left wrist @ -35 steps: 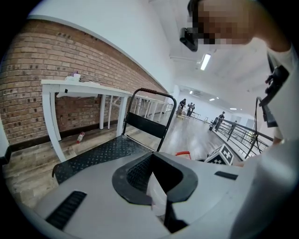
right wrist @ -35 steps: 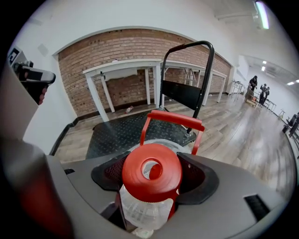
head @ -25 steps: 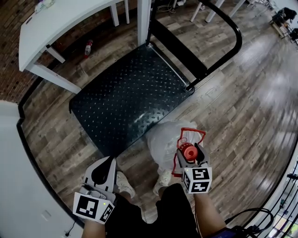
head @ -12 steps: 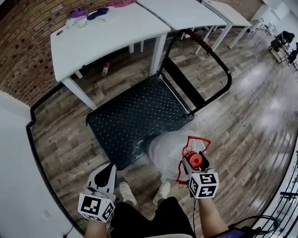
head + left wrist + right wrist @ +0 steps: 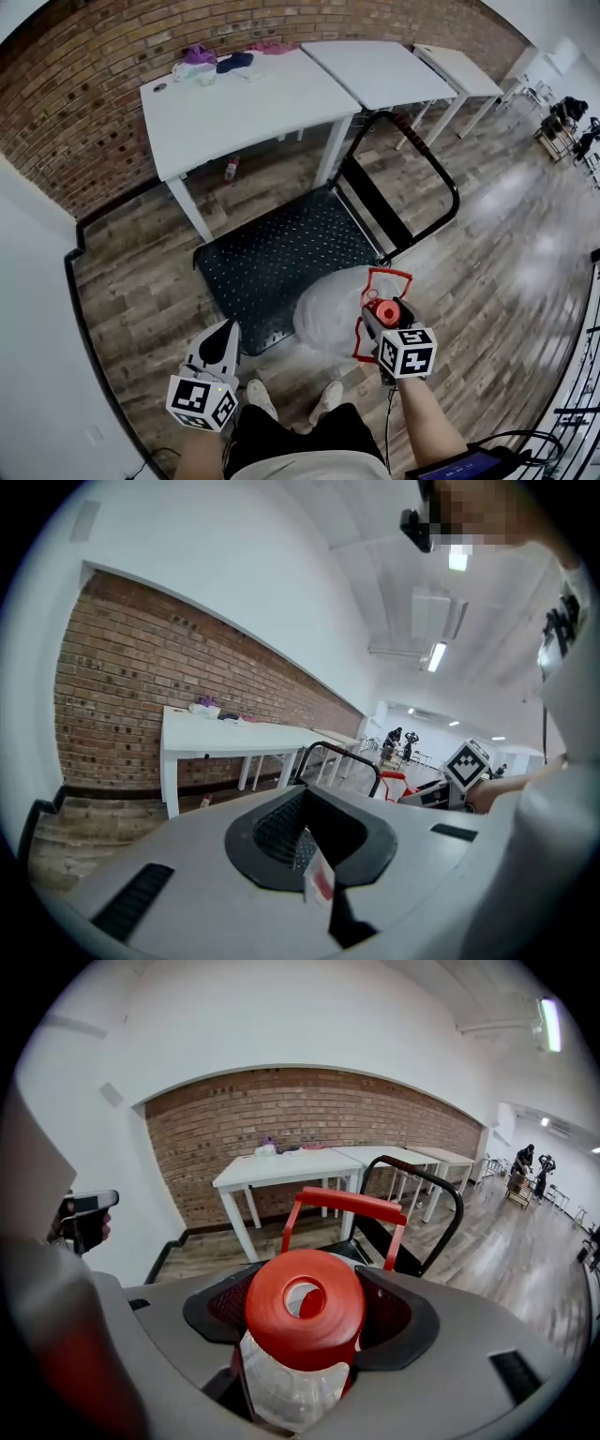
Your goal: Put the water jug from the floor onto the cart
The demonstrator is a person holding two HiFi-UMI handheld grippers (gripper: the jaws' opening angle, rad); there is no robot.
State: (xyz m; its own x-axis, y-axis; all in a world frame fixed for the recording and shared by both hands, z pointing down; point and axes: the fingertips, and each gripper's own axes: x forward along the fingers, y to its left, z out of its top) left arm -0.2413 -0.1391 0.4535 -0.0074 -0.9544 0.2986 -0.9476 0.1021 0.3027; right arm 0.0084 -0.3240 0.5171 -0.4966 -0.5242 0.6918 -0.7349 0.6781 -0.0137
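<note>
Head view, with both gripper views. My right gripper [image 5: 380,317] is clamped on the neck of the water jug [image 5: 326,314], its jaws closed just under the red cap [image 5: 386,310]; in the right gripper view the cap [image 5: 305,1309] fills the space between the jaws of this gripper [image 5: 309,1321]. The jug's red carrying handle [image 5: 386,276] stands up at 12 o'clock from the cap. The clear jug body lies at 5 o'clock from the cart [image 5: 281,253], overlapping the near corner of its black studded deck; whether it rests on the floor or hangs free cannot be told. My left gripper [image 5: 221,339] holds nothing, its jaws brought together, at 7 o'clock from the deck, well apart from the jug. The cart's push bar [image 5: 441,183] rises at 3 o'clock; a white table [image 5: 246,103] stands at 12 o'clock.
</note>
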